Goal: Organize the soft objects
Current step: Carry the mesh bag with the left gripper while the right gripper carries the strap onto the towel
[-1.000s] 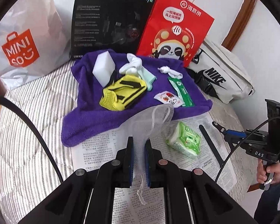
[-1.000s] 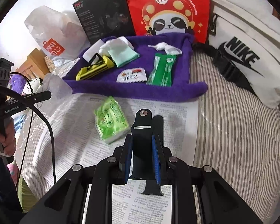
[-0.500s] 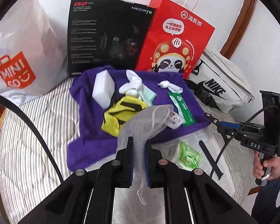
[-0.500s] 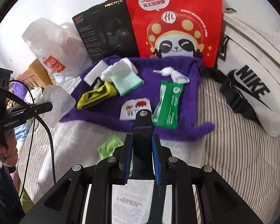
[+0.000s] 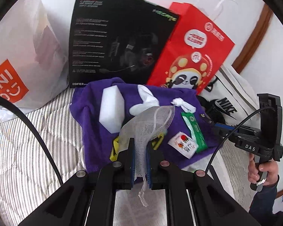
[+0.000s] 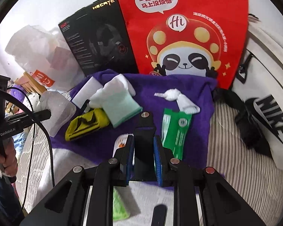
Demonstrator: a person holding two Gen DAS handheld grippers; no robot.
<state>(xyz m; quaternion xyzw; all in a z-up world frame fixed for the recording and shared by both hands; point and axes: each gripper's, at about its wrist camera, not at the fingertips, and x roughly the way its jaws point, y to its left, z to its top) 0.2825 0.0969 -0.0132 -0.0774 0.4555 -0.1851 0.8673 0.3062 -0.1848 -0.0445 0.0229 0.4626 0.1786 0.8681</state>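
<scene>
My left gripper (image 5: 141, 146) is shut on a white mesh bag (image 5: 147, 120) that hangs over the purple towel (image 5: 96, 131). My right gripper (image 6: 143, 143) is shut on a black flat bracket (image 6: 144, 131) with a screw at its tip. On the towel lie a white sponge block (image 5: 111, 109), a yellow and black pouch (image 6: 84, 123), a mint cloth (image 6: 120, 103), a knotted white cloth (image 6: 176, 98), a green packet (image 6: 176, 130) and a small printed sachet (image 5: 183, 144). A light green tissue pack (image 6: 119, 207) lies below my right gripper.
A black headset box (image 5: 120, 43), a red panda paper bag (image 6: 184, 33) and a white plastic shopping bag (image 5: 18, 64) stand behind the towel. A white Nike bag (image 6: 269, 113) lies at the right. Newspaper (image 6: 141, 192) covers the striped mattress (image 5: 37, 141) in front.
Both grippers have moved forward over the newspaper toward the purple towel, carrying the mesh bag and the black bracket. The tissue pack has slipped below the right gripper.
</scene>
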